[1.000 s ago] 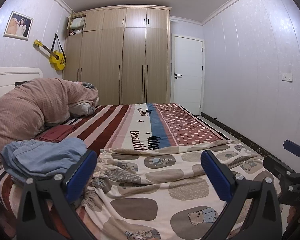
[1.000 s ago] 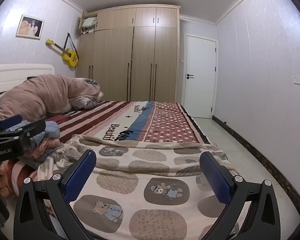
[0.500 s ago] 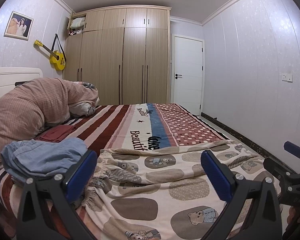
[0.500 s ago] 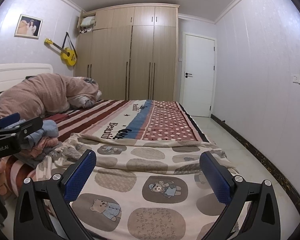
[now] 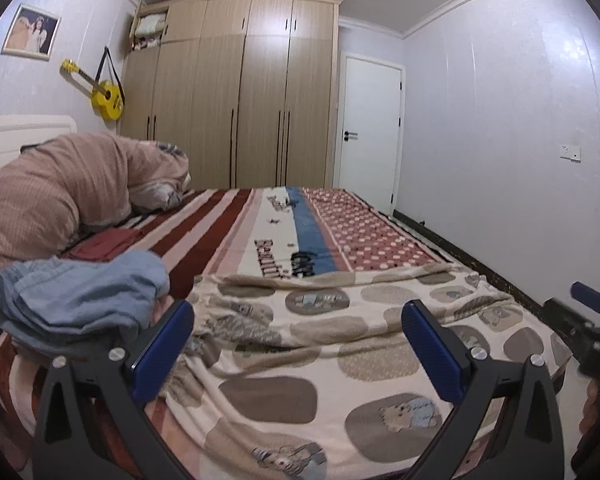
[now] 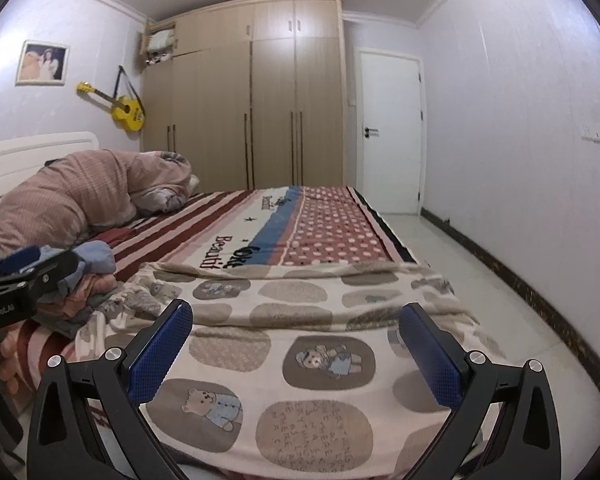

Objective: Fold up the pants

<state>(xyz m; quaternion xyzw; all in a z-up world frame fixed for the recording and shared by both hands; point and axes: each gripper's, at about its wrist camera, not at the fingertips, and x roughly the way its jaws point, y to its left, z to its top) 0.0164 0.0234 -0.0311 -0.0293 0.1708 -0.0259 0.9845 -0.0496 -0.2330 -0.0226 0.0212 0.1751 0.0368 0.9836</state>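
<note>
Cream pants with brown ovals and bear prints (image 5: 312, 344) lie spread flat across the near end of the bed, waistband to the left; they also show in the right wrist view (image 6: 300, 332). My left gripper (image 5: 298, 344) is open and empty, held above the near edge of the pants. My right gripper (image 6: 296, 344) is open and empty, above the pants toward their right side. The right gripper shows at the right edge of the left wrist view (image 5: 592, 320); the left gripper shows at the left edge of the right wrist view (image 6: 24, 280).
A pile of clothes topped by a blue garment (image 5: 76, 296) sits left of the pants. A bunched pink duvet (image 5: 60, 196) lies by the headboard. The striped bedspread (image 5: 260, 236) covers the bed. Wardrobe (image 5: 240, 100), door (image 5: 370, 132) and tiled floor (image 6: 440, 248) lie beyond.
The right wrist view has shifted slightly, tilting a little lower toward the pants. The left gripper has barely moved. Both grippers stay open.
</note>
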